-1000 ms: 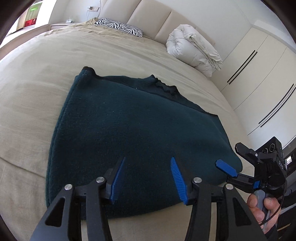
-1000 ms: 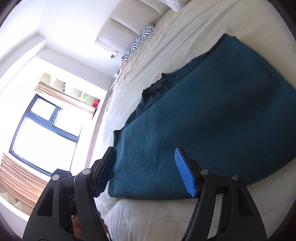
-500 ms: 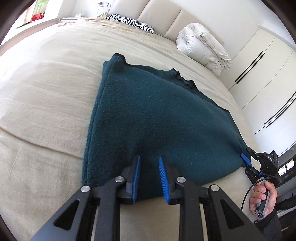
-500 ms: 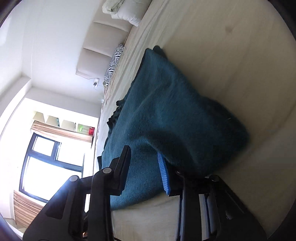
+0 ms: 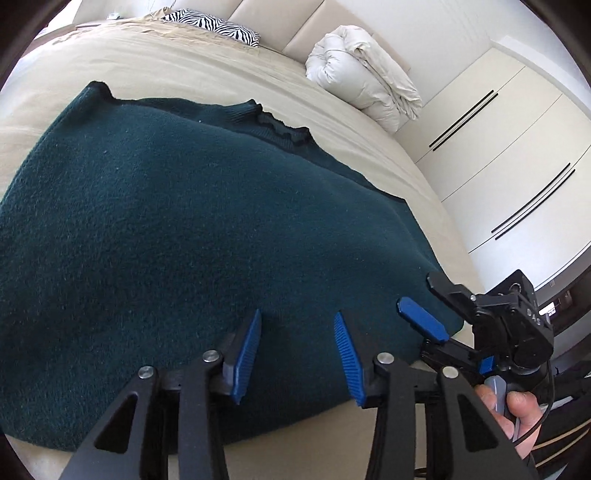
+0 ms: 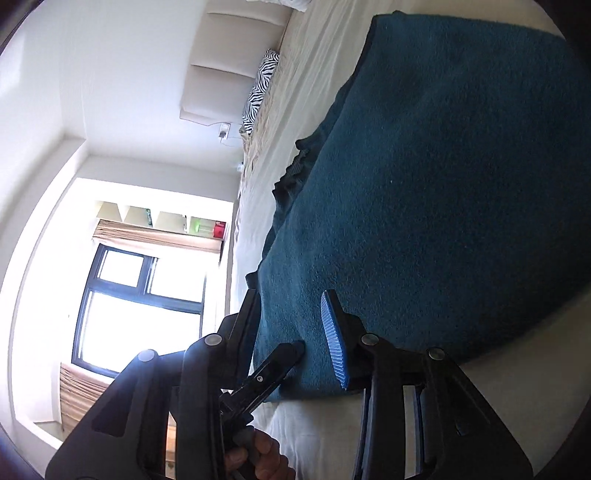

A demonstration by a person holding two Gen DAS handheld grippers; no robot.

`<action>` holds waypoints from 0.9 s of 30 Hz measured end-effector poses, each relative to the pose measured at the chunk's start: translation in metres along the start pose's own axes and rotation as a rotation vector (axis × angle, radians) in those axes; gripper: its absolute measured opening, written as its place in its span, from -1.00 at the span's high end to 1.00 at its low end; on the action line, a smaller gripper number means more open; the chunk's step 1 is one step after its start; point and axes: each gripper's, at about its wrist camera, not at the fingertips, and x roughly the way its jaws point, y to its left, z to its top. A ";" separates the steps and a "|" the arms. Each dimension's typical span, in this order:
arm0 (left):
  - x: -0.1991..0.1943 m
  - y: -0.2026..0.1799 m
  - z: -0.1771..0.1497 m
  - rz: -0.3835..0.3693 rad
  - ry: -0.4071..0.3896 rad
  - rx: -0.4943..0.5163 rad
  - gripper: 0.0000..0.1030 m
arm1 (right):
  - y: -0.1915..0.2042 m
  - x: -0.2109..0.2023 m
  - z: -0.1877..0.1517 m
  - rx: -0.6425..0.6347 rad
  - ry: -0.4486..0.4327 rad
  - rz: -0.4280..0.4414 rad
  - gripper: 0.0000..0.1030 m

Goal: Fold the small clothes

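A dark teal knitted garment (image 5: 192,236) lies spread flat on the beige bed (image 5: 192,70), its ribbed neckline toward the headboard. My left gripper (image 5: 295,332) is open and empty, just above the garment's near hem. My right gripper (image 6: 291,317) is open and empty over the same hem; it also shows at the right of the left wrist view (image 5: 424,321), at the garment's near right corner. In the right wrist view the garment (image 6: 443,184) fills the right half, and one finger of the left gripper (image 6: 273,373) crosses below.
A rolled white duvet (image 5: 362,74) and a zebra-print pillow (image 5: 218,27) lie at the head of the bed. White wardrobe doors (image 5: 517,155) stand to the right. A bright window (image 6: 140,306) shows in the right wrist view.
Half a second ago both grippers were nearly shut at the hem, the right one lifting the cloth. Now both are open and the garment lies flat again.
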 end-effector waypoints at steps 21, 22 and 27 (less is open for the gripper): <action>-0.141 0.140 0.002 0.077 -0.223 -0.297 -0.42 | -0.010 -0.150 0.034 -0.089 -0.326 -0.286 0.05; -0.138 0.140 0.005 0.078 -0.214 -0.298 -0.42 | 0.000 -0.146 0.033 -0.118 -0.310 -0.274 0.05; -0.113 0.133 0.022 0.052 -0.148 -0.283 -0.42 | 0.047 -0.101 0.027 -0.192 -0.183 -0.187 0.05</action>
